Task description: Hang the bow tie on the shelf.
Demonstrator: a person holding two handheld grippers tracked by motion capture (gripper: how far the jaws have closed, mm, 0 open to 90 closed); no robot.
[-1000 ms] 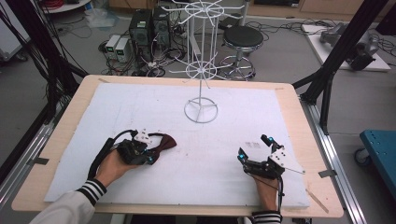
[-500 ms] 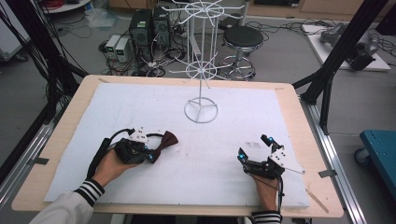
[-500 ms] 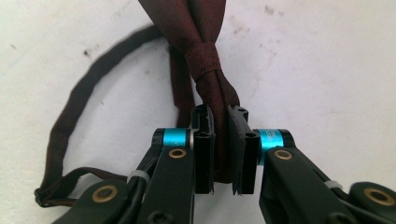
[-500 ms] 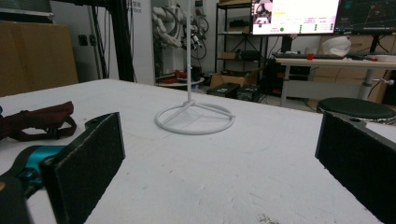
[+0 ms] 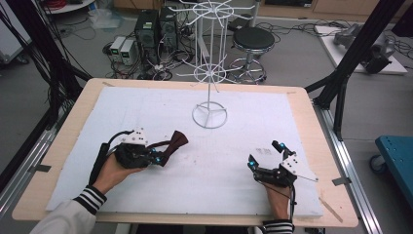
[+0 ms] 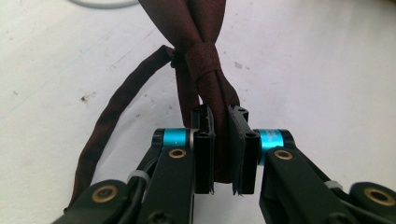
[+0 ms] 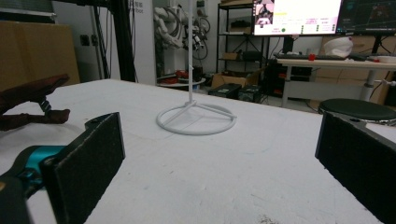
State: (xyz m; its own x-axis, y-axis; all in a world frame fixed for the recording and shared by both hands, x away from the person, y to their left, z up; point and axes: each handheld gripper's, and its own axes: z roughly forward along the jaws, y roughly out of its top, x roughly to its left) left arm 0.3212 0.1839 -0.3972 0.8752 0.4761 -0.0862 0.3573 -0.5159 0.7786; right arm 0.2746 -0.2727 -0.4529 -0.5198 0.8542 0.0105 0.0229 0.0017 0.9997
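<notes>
A dark red bow tie (image 5: 171, 145) is pinched in the left gripper (image 5: 157, 158), on the near left side of the white wire stand (image 5: 210, 115). In the left gripper view, the bow tie (image 6: 205, 70) is squeezed between the two black jaws of the left gripper (image 6: 223, 154), and its thin strap (image 6: 107, 116) is trailed over the white table (image 6: 327, 70). The right gripper (image 5: 265, 152) is rested on the table (image 5: 219, 185), near and to the right of the stand, and its jaws are spread wide with nothing between them. From the right gripper view, the stand's ring base (image 7: 196, 120) is seen straight ahead. The picking-up step looks done. Next, the bow tie probably has to be lifted and carried to the stand, and its strap hung over one of the thin wire hooks. A slow, careful move is called for, so the strap is not snagged.
</notes>
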